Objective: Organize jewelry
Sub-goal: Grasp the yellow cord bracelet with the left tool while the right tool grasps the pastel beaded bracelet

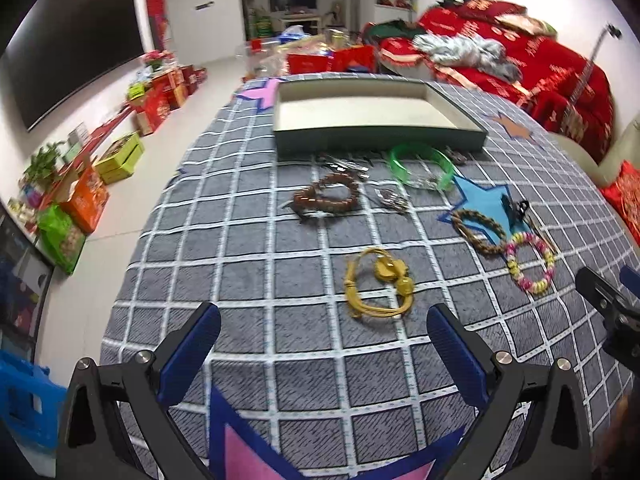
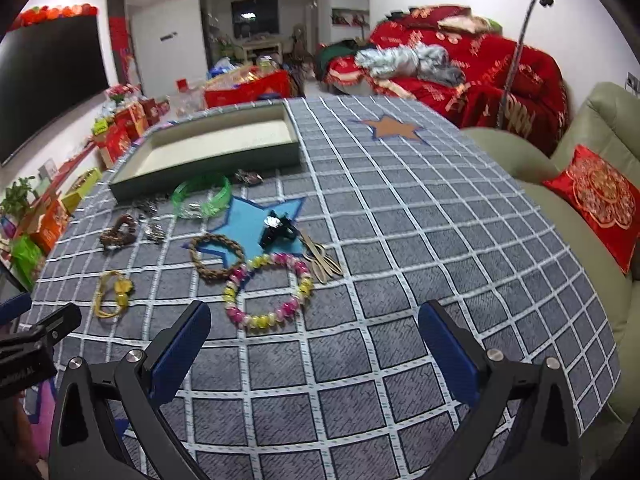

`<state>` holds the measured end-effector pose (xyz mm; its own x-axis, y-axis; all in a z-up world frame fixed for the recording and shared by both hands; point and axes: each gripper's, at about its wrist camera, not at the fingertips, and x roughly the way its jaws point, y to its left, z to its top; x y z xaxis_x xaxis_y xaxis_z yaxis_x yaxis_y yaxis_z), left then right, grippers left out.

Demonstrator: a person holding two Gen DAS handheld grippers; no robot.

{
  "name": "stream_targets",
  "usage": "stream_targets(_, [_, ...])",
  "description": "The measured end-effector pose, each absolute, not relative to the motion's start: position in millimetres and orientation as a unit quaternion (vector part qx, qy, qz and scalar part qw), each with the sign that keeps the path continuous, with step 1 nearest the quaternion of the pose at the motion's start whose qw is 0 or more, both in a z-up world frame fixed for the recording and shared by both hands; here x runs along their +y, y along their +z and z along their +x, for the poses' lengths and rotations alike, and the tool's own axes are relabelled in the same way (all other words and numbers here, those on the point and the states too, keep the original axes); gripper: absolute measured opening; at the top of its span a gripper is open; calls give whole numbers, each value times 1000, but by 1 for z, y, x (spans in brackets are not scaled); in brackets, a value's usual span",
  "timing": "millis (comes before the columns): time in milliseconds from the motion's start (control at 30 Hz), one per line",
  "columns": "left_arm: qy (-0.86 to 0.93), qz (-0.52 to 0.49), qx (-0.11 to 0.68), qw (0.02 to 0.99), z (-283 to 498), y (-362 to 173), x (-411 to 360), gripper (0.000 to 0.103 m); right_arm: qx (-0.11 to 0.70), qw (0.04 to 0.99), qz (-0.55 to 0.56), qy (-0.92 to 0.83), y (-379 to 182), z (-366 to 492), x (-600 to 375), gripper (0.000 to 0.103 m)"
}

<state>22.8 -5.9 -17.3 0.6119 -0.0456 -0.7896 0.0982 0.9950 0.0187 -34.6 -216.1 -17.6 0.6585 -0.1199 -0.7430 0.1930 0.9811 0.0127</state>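
My left gripper (image 1: 324,344) hangs over the near edge of the checked tablecloth (image 1: 248,280), fingers spread wide and holding nothing; a pink star patch (image 1: 248,456) lies beneath it. My right gripper (image 2: 316,340) hangs alongside, fingers likewise spread and bare.

Nearest the left gripper lies a yellow cord bracelet (image 1: 378,284). Nearest the right gripper lies a pink-and-yellow bead bracelet (image 2: 266,292), flat on the cloth. Just right of it rests a pair of pale, scissor-like pieces (image 2: 322,260); I cannot tell what they are.

Beyond, a braided brown ring (image 2: 216,256) overlaps the lower point of a blue star patch (image 2: 250,224), and a black hair clip (image 2: 278,228) sits on that star.

Farther left, a brown bead bracelet (image 1: 326,198) lies bent into a heart shape, with a small silver piece (image 1: 392,200) beside it.

Next comes a green bangle (image 1: 422,166), a silver chain bunched inside it, and a heap of silver pieces (image 1: 344,164) to its left.

Behind these stands the shallow box (image 1: 380,136), dark outside, cream inside, with no jewelry in it.

An orange star patch (image 2: 394,128) lies well to its right.
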Motion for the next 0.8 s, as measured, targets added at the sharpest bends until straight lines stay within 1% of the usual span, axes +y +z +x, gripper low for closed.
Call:
stream_targets(200, [-65,66,455,886,40,-27,-31,103,439,890,73,-103,-29,-19,-227,103])
stream_targets(433, [-60,72,474,875,60,-37,-42,103,470,869,101,-113,-39,-3,-227,103])
stream_targets(500, [-59,74,477,874,63,-41,-43,103,479,865,97,-112,-43,2,-221,100])
stream_targets(533, [-58,77,482,871,65,-43,-44,103,482,864,97,-111,-44,4,-219,96])
stream_targets(567, [-58,77,485,869,68,-45,-44,103,490,860,96,-109,-47,7,-216,90])
stream_targets(600, [-58,74,489,867,69,-48,-43,103,498,855,98,-106,-50,10,-213,86])
stream_targets(700, [-60,64,492,866,72,-50,-41,103,498,855,103,-104,-50,12,-209,79])
stream_targets(733, [-60,64,492,866,73,-51,-41,103,500,854,103,-102,-51,14,-208,72])
stream_targets(767, [-64,62,491,866,73,-50,-41,98,503,853,91,-109,-51,16,-206,66])
stream_targets(800, [-72,58,490,867,72,-49,-42,89,503,853,87,-109,-51,16,-205,62])
